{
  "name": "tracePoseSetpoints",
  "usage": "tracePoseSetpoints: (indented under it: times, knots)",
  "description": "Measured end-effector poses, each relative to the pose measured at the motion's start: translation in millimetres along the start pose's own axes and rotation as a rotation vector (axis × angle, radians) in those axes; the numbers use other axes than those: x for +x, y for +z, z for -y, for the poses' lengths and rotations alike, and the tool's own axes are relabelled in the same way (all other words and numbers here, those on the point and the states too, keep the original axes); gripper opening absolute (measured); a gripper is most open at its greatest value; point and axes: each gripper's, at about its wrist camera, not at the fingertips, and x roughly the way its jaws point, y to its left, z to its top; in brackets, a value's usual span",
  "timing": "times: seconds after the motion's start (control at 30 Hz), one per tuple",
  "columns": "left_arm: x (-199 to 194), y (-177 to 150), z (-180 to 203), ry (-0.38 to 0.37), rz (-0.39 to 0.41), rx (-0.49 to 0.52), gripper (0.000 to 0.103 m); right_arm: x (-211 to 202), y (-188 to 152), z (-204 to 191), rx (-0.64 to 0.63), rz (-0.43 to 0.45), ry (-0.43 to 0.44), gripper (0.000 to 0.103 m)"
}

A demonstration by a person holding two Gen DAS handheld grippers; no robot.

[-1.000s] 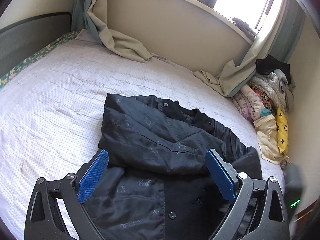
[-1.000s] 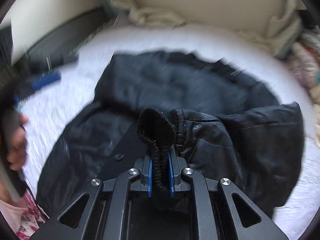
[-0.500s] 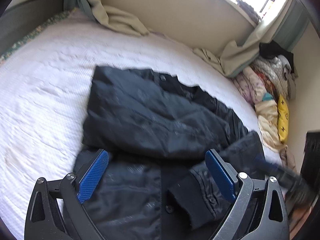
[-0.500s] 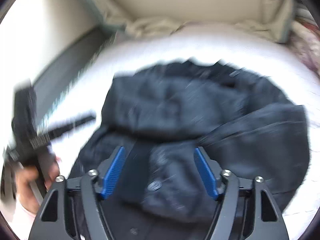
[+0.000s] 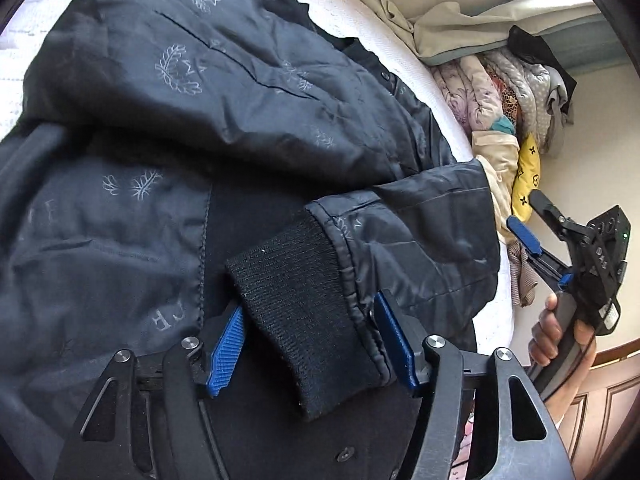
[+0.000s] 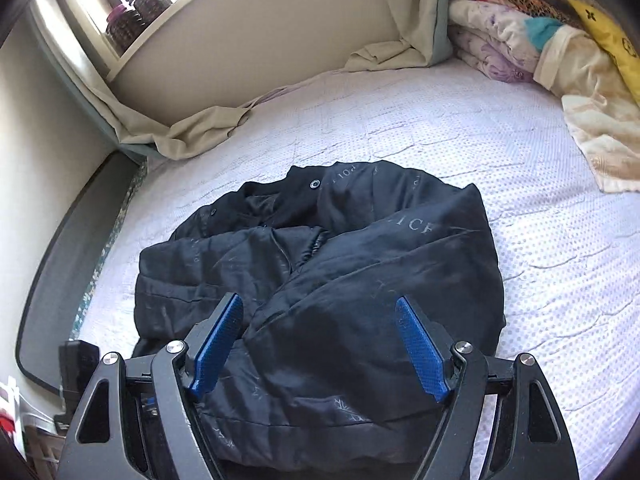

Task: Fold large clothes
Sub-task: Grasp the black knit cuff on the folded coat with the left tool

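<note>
A black jacket (image 5: 200, 100) with pale printed emblems lies folded on the white bed (image 6: 440, 128). One sleeve is laid across its front, ending in a black ribbed cuff (image 5: 296, 280). My left gripper (image 5: 310, 303) is low over that cuff. Its jaws are closing with the cuff between the blue pads, which flank it without squeezing it. My right gripper (image 6: 319, 299) hovers open above the jacket (image 6: 380, 240) with nothing between its fingers. In the left wrist view the right gripper (image 5: 528, 216) is off the bed's right side, held by a hand (image 5: 552, 332).
A pile of folded quilts and clothes (image 6: 520, 32) with a yellow pillow (image 5: 528, 176) fills the bed's far right corner. Beige curtains (image 6: 192, 132) drape onto the bed along the wall. A dark padded panel (image 6: 60, 260) edges the left side.
My right gripper let go of the cuff, opened and drew away to the right. My left gripper dropped close onto the jacket and its jaws narrowed around the cuff.
</note>
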Motion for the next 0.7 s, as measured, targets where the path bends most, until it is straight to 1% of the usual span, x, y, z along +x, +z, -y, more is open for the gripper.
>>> tracePoseSetpoints:
  times: [0.03, 0.07, 0.1, 0.13, 0.2, 0.27, 0.33, 0.4, 0.47, 0.5, 0.57, 0.7]
  knots:
    - [1, 0, 0, 0.003, 0.002, 0.0, 0.052, -3, -1, 1, 0.007, -0.005, 0.009, 0.078]
    - [2, 0, 0, 0.006, 0.004, 0.003, 0.045, -4, -1, 2, 0.015, -0.01, 0.016, 0.078]
    - [3, -1, 1, 0.008, 0.005, 0.01, 0.031, -5, -2, 4, 0.021, -0.011, 0.015, 0.078]
    - [4, -2, 1, 0.0, 0.005, 0.016, 0.023, -5, -2, 4, 0.025, -0.011, 0.011, 0.078]
    - [3, -1, 3, -0.011, 0.01, 0.024, 0.016, -5, -1, 7, 0.035, -0.011, 0.007, 0.078]
    - [-7, -1, 13, 0.003, 0.035, 0.075, 0.015, -5, 0, 9, 0.046, -0.009, 0.003, 0.078]
    - [-26, 1, 28, 0.043, 0.088, 0.149, 0.014, -7, 2, 11, 0.059, -0.004, 0.003, 0.078]
    - [-50, 3, 41, 0.108, 0.16, 0.215, 0.014, -12, 4, 12, 0.066, 0.01, 0.006, 0.078]
    - [-71, 8, 48, 0.175, 0.221, 0.26, 0.014, -17, 7, 13, 0.07, 0.029, 0.01, 0.078]
    - [-79, 13, 49, 0.202, 0.239, 0.275, 0.014, -19, 8, 14, 0.073, 0.036, 0.011, 0.078]
    - [-90, 24, 45, 0.248, 0.248, 0.279, 0.014, -23, 11, 17, 0.08, 0.05, 0.011, 0.078]
    - [-91, 51, 24, 0.291, 0.222, 0.245, 0.014, -21, 13, 24, 0.09, 0.049, -0.012, 0.078]
